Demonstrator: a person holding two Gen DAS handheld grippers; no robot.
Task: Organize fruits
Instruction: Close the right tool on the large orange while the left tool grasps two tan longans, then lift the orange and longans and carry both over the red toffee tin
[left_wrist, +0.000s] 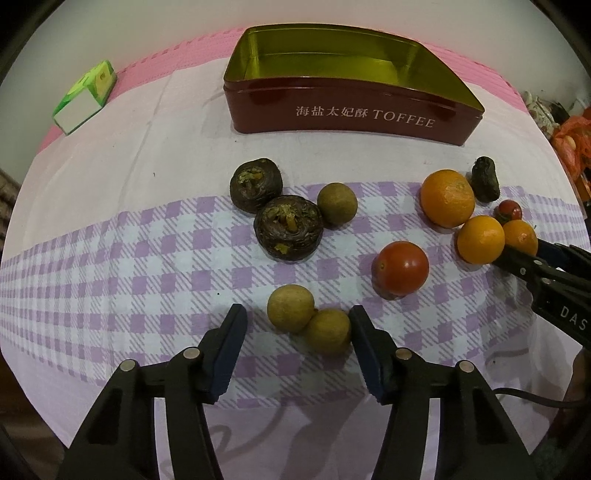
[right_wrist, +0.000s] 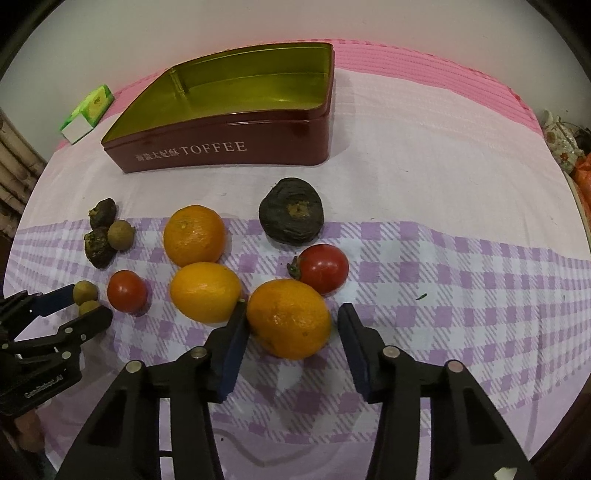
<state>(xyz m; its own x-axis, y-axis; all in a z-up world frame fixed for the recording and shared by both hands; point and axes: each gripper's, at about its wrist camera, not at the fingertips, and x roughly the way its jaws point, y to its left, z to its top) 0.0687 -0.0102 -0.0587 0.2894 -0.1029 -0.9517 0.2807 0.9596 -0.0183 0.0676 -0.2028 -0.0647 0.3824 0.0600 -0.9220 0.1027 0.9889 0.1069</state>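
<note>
In front of the open red metal toffee tin (left_wrist: 351, 110), the left gripper (left_wrist: 297, 319) brackets two tan round longans (left_wrist: 308, 319) with jaws apart, while the right gripper (right_wrist: 291, 319) likewise straddles a round orange tangerine (right_wrist: 289, 318).

The worktop is covered by a cloth (left_wrist: 110, 206), pale with a purple checked band, over a pink mat (right_wrist: 424, 70). On it rest a red toffee tin (left_wrist: 351, 114), a green-and-white carton (left_wrist: 85, 96), three oranges (right_wrist: 194, 236), two tomatoes (right_wrist: 324, 268), three longans (left_wrist: 337, 206) and three dark wrinkled fruits (right_wrist: 291, 220).
</note>
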